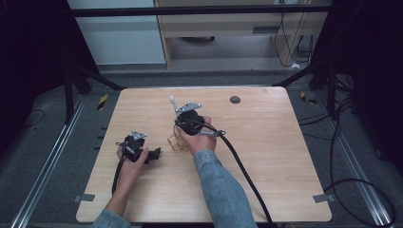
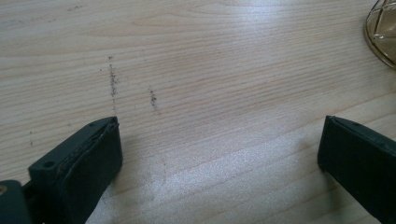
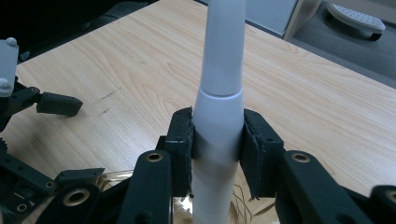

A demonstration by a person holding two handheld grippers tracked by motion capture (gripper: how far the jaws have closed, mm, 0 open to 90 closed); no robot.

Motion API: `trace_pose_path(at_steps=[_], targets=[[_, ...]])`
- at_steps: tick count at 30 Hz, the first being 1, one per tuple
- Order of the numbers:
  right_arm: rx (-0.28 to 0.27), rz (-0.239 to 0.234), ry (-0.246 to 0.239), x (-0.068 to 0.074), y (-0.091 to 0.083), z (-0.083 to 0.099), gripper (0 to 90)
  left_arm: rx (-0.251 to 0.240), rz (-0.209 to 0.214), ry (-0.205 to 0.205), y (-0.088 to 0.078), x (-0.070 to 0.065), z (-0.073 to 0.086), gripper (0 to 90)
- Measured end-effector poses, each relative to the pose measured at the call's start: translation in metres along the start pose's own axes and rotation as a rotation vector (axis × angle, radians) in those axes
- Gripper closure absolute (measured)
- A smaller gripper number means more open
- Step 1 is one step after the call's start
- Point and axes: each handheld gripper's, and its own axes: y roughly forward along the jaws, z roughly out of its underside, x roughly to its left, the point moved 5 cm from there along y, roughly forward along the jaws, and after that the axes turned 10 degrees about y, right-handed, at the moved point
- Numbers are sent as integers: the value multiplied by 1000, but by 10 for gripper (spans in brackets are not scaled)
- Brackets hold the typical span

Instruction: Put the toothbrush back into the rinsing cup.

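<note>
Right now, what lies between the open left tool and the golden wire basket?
Only bare wooden table between the left tool and the golden wire basket, in the left gripper view.

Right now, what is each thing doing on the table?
White handle: upright, clamped between the jaws.
Right gripper: shut on the white handle.
Left gripper: open, nothing between its jaws.
Gold wire basket: resting on the table, beside the right hand.

left gripper (image 2: 219, 154) jaws wide apart | bare wooden table (image 2: 210, 70) between | gold wire basket (image 2: 383, 32) top right
</note>
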Motion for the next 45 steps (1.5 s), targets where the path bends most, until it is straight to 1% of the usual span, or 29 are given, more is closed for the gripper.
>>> trace_pose_path(at_steps=[7, 10, 18, 25, 45], targets=[[4, 3, -14, 2, 2, -1, 664, 0, 0, 1, 0, 0, 0, 0], [6, 2, -13, 3, 2, -1, 664, 0, 1, 2, 0, 0, 0, 0], [8, 1, -32, 5, 4, -2, 661, 0, 2, 3, 0, 0, 0, 0], [20, -17, -44, 8, 5, -2, 648, -1, 3, 4, 0, 0, 0, 0], [28, -20, -47, 8, 4, -2, 647, -1, 5, 6, 0, 0, 0, 0]])
